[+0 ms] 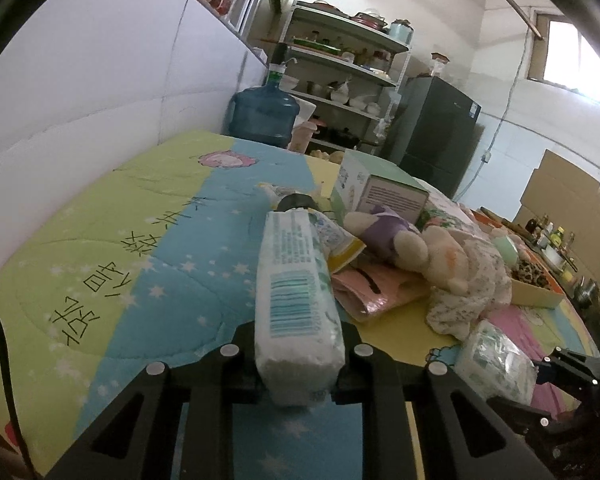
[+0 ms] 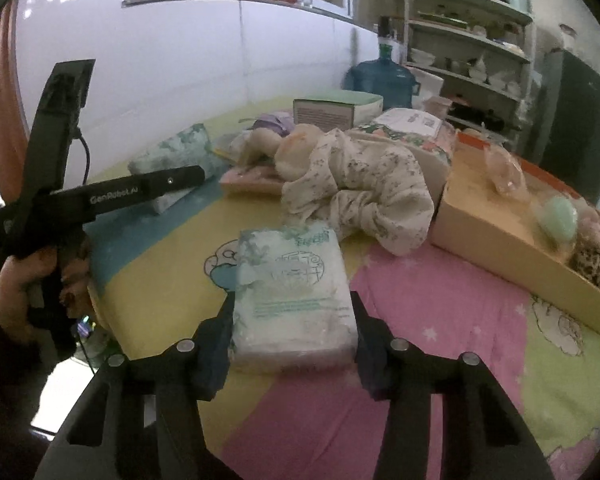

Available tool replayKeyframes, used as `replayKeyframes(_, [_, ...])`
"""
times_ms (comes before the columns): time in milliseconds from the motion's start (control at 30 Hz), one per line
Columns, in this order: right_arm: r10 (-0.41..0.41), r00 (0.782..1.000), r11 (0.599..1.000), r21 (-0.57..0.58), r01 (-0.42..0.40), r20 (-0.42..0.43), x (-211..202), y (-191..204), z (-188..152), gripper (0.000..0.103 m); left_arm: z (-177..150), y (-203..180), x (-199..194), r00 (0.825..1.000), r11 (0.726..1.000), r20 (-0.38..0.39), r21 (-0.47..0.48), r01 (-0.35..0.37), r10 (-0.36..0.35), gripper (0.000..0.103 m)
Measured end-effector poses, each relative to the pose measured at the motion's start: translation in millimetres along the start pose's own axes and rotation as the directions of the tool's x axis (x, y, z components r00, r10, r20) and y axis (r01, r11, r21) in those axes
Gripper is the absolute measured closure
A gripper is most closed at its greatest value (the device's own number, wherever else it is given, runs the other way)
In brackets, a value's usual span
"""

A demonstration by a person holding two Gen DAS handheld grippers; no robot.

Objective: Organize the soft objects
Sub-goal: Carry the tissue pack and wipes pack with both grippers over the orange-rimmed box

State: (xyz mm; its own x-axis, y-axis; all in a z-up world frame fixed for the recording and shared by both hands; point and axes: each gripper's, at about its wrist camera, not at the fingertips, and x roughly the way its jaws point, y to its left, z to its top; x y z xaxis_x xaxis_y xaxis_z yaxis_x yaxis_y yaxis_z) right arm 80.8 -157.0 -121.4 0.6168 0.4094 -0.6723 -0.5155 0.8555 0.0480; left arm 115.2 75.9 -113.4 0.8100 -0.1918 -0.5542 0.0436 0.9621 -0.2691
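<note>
My left gripper is shut on a white tissue pack with a teal barcode, held on edge above the patchwork quilt. The right wrist view shows that same gripper from the side, its pack in a person's hand. My right gripper has its pads pressed against both long sides of a second tissue pack, which lies flat on the yellow and pink patches. A plush toy and a floral cloth lie heaped behind it.
A green and white carton stands behind the heap, and a pink flat pack lies under it. At the right, a cardboard tray holds small soft items. A blue water jug, shelves and a dark fridge stand beyond the bed.
</note>
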Motion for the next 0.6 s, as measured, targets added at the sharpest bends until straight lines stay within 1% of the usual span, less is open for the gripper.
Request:
replayKeyframes(300, [0.013, 0.998, 0.997, 0.081, -0.018, 0.062, -15.4, -5.7, 0.1, 0.053, 0.6, -10.6, -19.9, 0.999, 1.000, 0.037, 0.022, 0.017, -0.018, 0.081])
replayKeyframes(467, [0.009, 0.995, 0.995, 0.096, -0.018, 0.096, -29.2, -7.5, 2.1, 0.053, 4.4, -23.6, -34.2, 0.997, 0.998, 0.065, 0.053, 0.028, -0.032, 0.081])
replayKeyframes(600, [-0.006, 0.992, 0.995, 0.100, -0.006, 0.123, -40.5, -7.8, 3.0, 0.053, 9.4, -35.9, -43.8, 0.996, 0.997, 0.080, 0.073, 0.023, -0.029, 0.081])
